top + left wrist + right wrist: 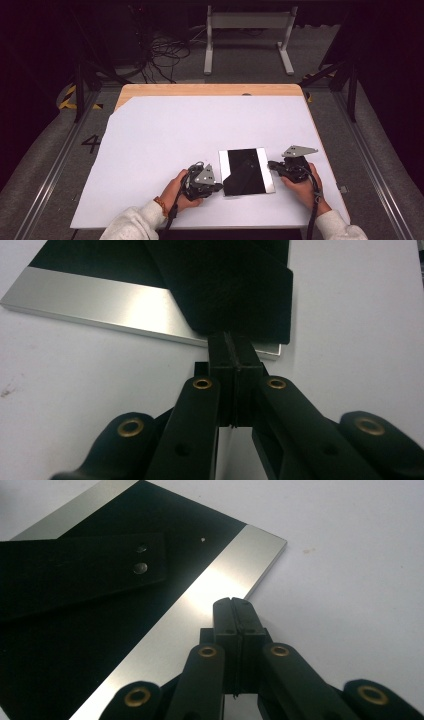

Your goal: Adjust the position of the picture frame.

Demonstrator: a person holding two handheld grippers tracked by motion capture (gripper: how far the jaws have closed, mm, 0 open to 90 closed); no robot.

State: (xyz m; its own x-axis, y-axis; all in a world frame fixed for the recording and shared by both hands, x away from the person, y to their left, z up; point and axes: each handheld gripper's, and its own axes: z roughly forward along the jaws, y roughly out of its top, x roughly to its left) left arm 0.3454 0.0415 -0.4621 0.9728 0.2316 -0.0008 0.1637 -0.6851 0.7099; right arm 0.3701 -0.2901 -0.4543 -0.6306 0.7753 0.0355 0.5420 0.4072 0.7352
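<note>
- The left hand-held gripper (pixel 216 187) is sitting at the near left corner of the plate (pixel 247 171), its jaws pressed fully together with nothing between them; in the left gripper view the closed tips (pixel 233 352) are resting right at the plate's silver edge, just beside the corner.
- The right hand-held gripper (pixel 274 166) is lying along the plate's right side, also fully closed and empty; in the right gripper view its tips (pixel 234 611) are overlapping the silver strip (pixel 200 610), though whether they are touching it I cannot tell.
- The plate, a flat rectangle with a black middle and a silver strip down each long side, is lying flat on the white surface (pixel 165 135), near the person's edge and between the two hands. Its long axis is running roughly away from the person.
- A dark cloth-like flap (pixel 235 285) is lying across the black middle, reaching the near left corner.
- Judging from this, the left hand-held gripper is the nearer one to the flap, which is lying straight ahead of its tips, so any pinch there would call for opening the jaws first.
- Farther off, the rest of the surface is lying bare up to its wooden far edge (pixel 210 90).
</note>
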